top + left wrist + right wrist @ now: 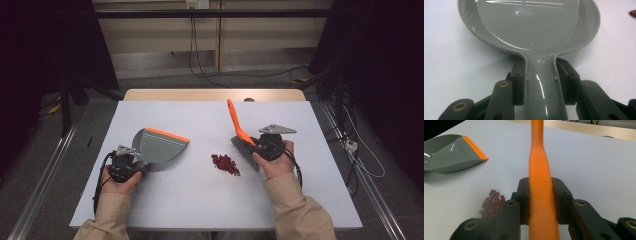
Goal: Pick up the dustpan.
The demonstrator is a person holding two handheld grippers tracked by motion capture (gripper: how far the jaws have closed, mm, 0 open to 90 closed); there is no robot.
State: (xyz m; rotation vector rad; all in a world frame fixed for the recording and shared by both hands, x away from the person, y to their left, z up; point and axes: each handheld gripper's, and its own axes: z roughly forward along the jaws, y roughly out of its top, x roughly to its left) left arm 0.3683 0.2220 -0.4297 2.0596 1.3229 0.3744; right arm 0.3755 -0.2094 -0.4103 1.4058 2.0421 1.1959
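A grey dustpan with an orange lip lies on the white table top, left of centre. My left gripper is shut on its handle, and in the left gripper view the pads press both sides of the dustpan handle. My right gripper is shut on the orange handle of a brush, whose grey bristles rest on the table. The right gripper view shows the brush handle clamped between the jaws of my right gripper. A small heap of dark red beans lies between the dustpan and the brush.
The beans sit just left of the brush, with the dustpan farther left. A wooden table edge runs behind the white top. Cables hang on the floor beyond and at the right.
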